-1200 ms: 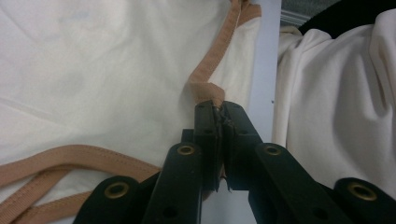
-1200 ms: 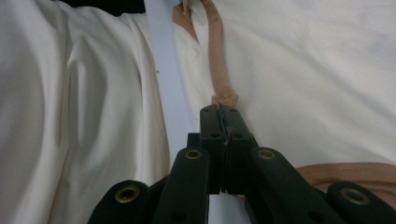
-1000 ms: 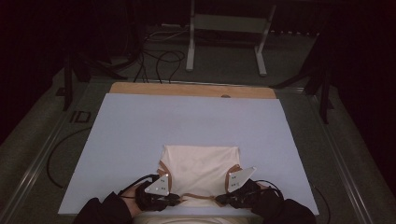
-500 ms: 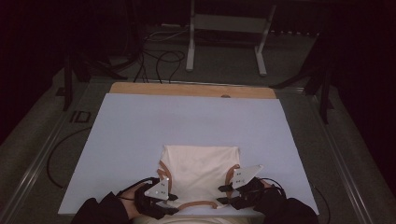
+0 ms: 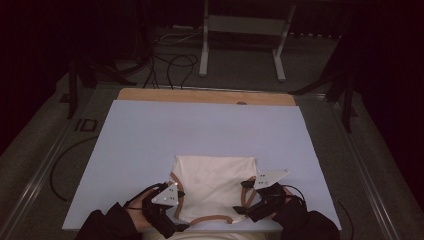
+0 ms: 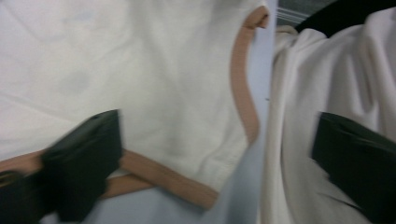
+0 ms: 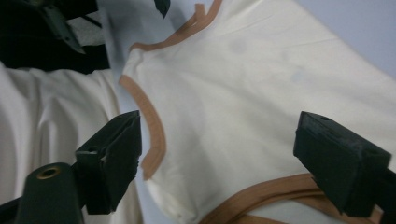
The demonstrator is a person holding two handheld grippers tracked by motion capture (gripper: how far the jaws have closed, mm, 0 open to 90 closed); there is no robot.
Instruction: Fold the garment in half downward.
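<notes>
Both grippers' jaws have just been opening, and the cream garment (image 5: 212, 187) that was pinched at its near corners a second ago now lies free. My left gripper (image 5: 175, 220) sits at the garment's near left corner with its jaws spread wide; in the left gripper view one jaw rests over the tan trim (image 6: 163, 175) and the other hangs over the person's white clothing (image 6: 299, 140), gripping nothing. My right gripper (image 5: 245, 207) is at the near right corner, jaws equally wide apart, straddling the cloth in the right gripper view without pressing on it.

Folded to a rough square, the garment lies flat on the pale blue worktop (image 5: 150, 140), near its front edge and about midway across. Its straight folded edge faces away from me, and the tan-trimmed edges point back towards the person. I can make out no clear long axis; if anything it runs slightly wider across the worktop than deep.
</notes>
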